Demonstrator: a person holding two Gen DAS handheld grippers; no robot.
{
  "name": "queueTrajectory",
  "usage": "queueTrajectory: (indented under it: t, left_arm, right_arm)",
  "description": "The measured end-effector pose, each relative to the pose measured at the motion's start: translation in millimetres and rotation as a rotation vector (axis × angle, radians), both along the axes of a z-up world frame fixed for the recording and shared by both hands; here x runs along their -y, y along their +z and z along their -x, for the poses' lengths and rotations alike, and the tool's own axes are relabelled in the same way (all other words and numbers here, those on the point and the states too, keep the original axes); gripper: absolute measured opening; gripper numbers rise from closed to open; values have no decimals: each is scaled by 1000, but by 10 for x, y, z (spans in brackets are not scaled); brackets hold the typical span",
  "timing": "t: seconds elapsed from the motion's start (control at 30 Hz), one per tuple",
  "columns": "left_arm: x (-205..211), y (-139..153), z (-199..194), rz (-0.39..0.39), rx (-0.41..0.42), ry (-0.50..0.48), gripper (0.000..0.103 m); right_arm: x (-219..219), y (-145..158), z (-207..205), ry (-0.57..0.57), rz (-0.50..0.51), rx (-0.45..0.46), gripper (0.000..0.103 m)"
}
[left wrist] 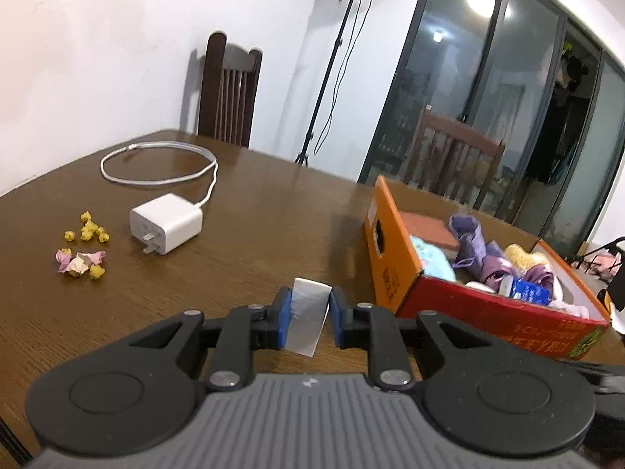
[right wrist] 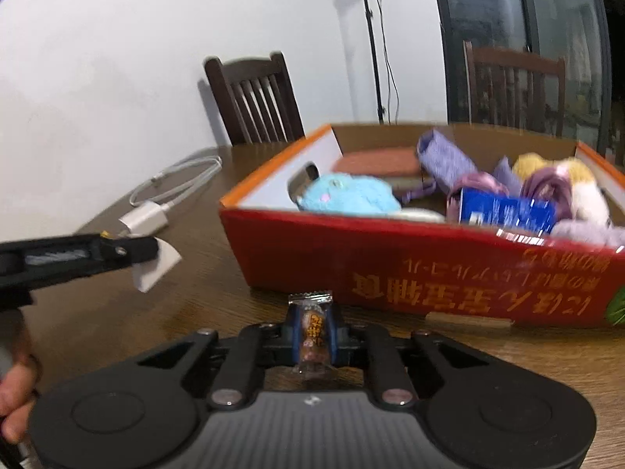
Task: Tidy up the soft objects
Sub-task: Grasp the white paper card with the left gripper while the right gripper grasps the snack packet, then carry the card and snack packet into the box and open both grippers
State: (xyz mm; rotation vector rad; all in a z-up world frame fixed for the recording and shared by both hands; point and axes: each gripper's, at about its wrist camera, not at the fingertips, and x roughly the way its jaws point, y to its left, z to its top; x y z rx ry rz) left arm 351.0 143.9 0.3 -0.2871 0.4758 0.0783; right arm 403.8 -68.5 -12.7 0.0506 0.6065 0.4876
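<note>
Left wrist view: brown wooden table (left wrist: 254, 234) carries everything; a dark chair (left wrist: 228, 90) stands at its far edge. Red and orange cardboard box (left wrist: 394, 269) sits toward the right side of the table, open-topped, holding soft items: a light blue plush (left wrist: 435, 262), purple fabric pieces (left wrist: 474, 244), a yellow fluffy item (left wrist: 523, 256) and a blue packet (left wrist: 527, 289). White charger (left wrist: 166, 228) with its coiled cable (left wrist: 156, 164) lies toward the far left part of the table. Small heap of yellow and pink scraps (left wrist: 84, 248) lies near the left edge. Left gripper (left wrist: 308, 312) is closed down on a flat white-silver sachet (left wrist: 306, 314), which stands between the blue pads above the table surface, short of the box's near-left corner. Right wrist view: right gripper (right wrist: 312, 336) has its jaws clamped on a small wrapped candy (right wrist: 311, 328), held upright just before the box's near wall (right wrist: 390, 269). Left gripper (right wrist: 129, 252) enters from the left with the sachet (right wrist: 156, 269) in its tips. A person's hand (right wrist: 15, 394) shows at the lower left edge.
</note>
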Motion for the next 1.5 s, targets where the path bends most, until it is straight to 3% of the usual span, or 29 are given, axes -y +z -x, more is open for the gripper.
queueTrajectory:
  t: [0.17, 0.37, 0.57, 0.77, 1.0, 1.2, 1.33, 1.5]
  left_arm:
    - [185, 103, 607, 69, 34, -56, 21]
    - [605, 192, 1338, 45, 50, -119, 21]
    - [919, 341, 1633, -20, 77, -146, 21]
    - [1069, 433, 1716, -37, 98, -161, 21]
    - [1126, 597, 1355, -69, 126, -180, 21]
    - [1069, 912, 459, -64, 163, -211, 22]
    - [1026, 846, -250, -58, 99, -153, 22]
    - [945, 613, -807, -22, 12, -126, 22]
  right_arm:
    - [506, 228, 588, 53, -112, 41, 13]
    - [1102, 204, 1137, 4, -44, 39, 13]
    - [1458, 267, 1516, -20, -71, 67, 13]
    - [1637, 306, 1624, -22, -101, 83, 13]
    - [1595, 513, 1310, 34, -131, 130, 13]
    - [1403, 903, 454, 96, -162, 151, 13]
    - [1133, 965, -270, 103, -172, 116, 13]
    - [856, 770, -967, 103, -177, 46, 13]
